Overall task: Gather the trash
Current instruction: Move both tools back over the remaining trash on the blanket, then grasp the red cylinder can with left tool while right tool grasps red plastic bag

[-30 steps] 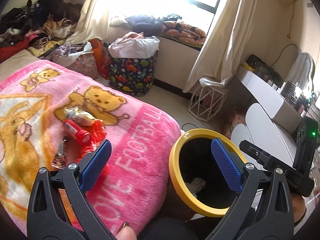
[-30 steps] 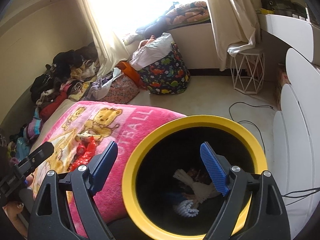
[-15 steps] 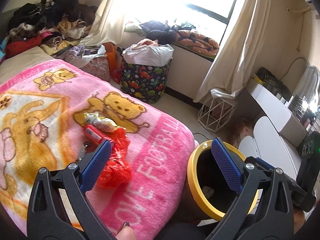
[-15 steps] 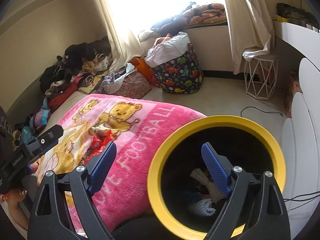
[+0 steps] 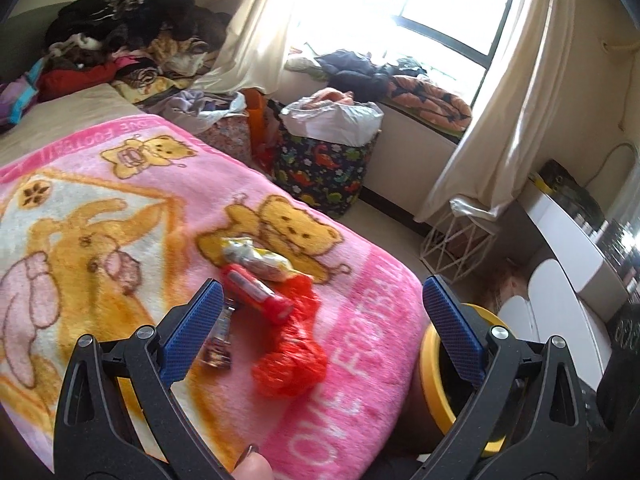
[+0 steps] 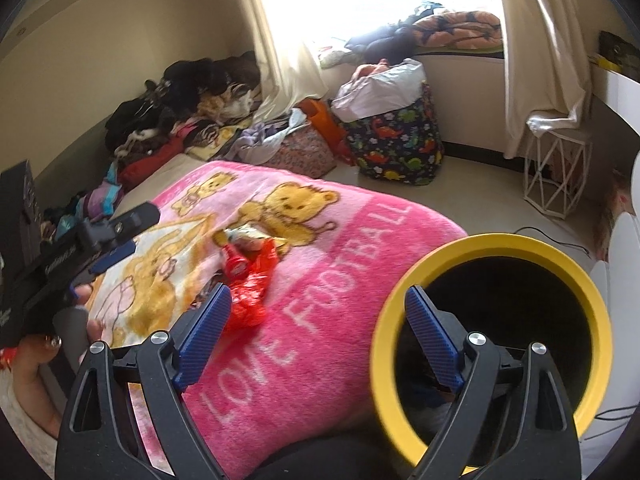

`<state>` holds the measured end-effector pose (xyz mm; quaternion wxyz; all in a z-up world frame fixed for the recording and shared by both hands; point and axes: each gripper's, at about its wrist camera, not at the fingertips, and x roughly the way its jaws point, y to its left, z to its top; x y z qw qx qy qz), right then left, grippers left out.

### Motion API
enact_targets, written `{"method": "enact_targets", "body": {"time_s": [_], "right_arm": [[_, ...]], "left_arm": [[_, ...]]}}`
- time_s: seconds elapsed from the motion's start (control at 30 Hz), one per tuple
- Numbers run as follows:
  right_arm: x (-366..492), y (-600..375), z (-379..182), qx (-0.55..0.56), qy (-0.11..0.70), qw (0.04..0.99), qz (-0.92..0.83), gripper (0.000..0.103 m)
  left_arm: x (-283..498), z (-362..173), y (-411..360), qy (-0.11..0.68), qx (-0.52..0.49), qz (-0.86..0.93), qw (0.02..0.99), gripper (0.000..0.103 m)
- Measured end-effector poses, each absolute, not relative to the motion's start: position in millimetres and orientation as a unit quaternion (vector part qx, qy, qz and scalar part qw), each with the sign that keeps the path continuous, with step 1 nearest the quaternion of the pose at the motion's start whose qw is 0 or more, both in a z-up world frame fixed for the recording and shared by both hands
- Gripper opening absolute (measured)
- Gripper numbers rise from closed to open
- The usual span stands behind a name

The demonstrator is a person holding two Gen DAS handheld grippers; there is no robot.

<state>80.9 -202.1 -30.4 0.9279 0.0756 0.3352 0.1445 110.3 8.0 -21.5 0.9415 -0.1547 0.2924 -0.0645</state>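
Trash lies in a small heap on the pink bear blanket [image 5: 132, 208]: a crumpled red plastic bag [image 5: 294, 354], a red tube [image 5: 256, 292], a yellow-white wrapper [image 5: 256, 258] and a small dark wrapper [image 5: 219, 340]. My left gripper [image 5: 324, 330] hovers open just above and in front of the heap, nothing between its blue pads. The black bin with a yellow rim [image 6: 496, 336] stands beside the bed at the right. My right gripper [image 6: 320, 338] is open and empty between the red bag [image 6: 250, 284] and the bin. The left gripper [image 6: 96, 248] also shows at the left edge there.
A dinosaur-print basket [image 5: 324, 164] with a white bag stands on the floor by the window. Clothes are piled at the bed's far end [image 5: 120, 44]. A white wire stool [image 5: 460, 240] and white furniture [image 5: 560, 248] sit at the right. A cable [image 6: 548, 236] lies on the floor.
Both grippers have swung left, away from the bin and toward the trash on the blanket. The bin has slid to the right of both views and the heap now sits between the left gripper's pads.
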Motion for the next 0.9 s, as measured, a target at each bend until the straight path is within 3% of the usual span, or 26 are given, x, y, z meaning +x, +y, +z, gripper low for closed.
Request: {"method": "enact_targets", "body": {"time_s": [0.47, 0.9], "right_arm": [[105, -133, -56, 0.044, 0.356, 0.915, 0.184, 0.086], [130, -109, -88, 0.037, 0.375, 0.903, 0.205, 0.086]], "left_arm": [[143, -44, 65, 0.336, -0.189, -0.023, 0.922, 0.091], [188, -85, 54, 0.425, -0.227, -0.067, 0.874, 0.058]]}}
